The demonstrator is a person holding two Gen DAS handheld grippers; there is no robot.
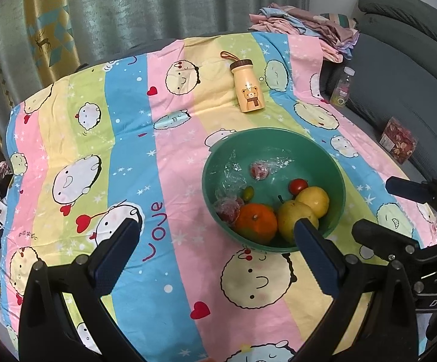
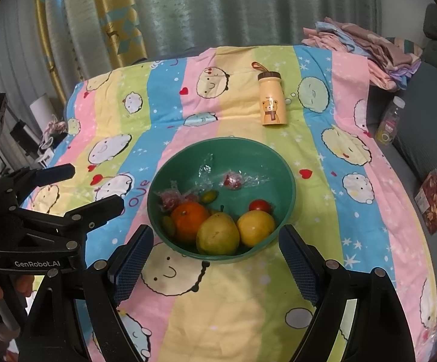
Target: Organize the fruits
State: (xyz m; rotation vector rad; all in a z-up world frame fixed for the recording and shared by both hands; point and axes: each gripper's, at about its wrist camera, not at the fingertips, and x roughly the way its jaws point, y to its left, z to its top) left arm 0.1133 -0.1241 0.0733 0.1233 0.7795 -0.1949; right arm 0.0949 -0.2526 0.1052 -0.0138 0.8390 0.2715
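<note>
- Both claws, left claw (image 1: 215, 238) and right claw (image 2: 215, 249), are held with jaws wide apart and nothing between them.
- Just beyond the right claw, the green bowl (image 2: 158, 187) is set on the striped cloth over the surface.
- Inside it, the orange (image 2: 189, 218), pear (image 2: 216, 235) and yellow fruit (image 2: 256, 227) are grouped at the near wall; wrapped pieces lie behind.
- Each is judged firm, rounded and smooth-skinned; a hold across the widest part is advised, with light pressure, since the pear may bruise.
</note>
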